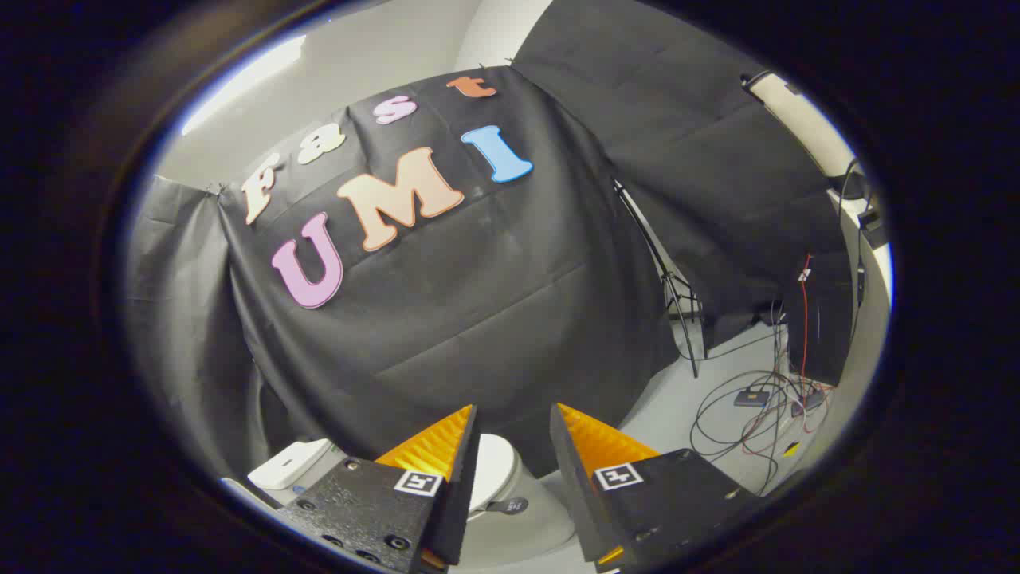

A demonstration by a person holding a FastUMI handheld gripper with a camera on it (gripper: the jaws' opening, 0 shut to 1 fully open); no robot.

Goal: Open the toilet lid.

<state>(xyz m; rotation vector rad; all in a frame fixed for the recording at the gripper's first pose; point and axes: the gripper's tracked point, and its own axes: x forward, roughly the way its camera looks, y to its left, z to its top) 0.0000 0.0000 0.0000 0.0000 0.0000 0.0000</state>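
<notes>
The toilet lid (492, 470) lies closed, low and beyond the jaws, its white curve showing through the gap between them and partly hidden by the left finger; the cistern (288, 465) sits further left. The gripper (514, 418) has its jaws parted, holding nothing, well apart from the lid. Cables (749, 406) sprawl on the floor (677, 406) off to the right.

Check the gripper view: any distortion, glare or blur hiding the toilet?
Gripper view: strong fisheye bending of the wall; bright ceiling light strip glares. Toilet sharp enough but low, partly behind the gripper, jaws open, holding nothing. Cables on the floor are clear.
</notes>
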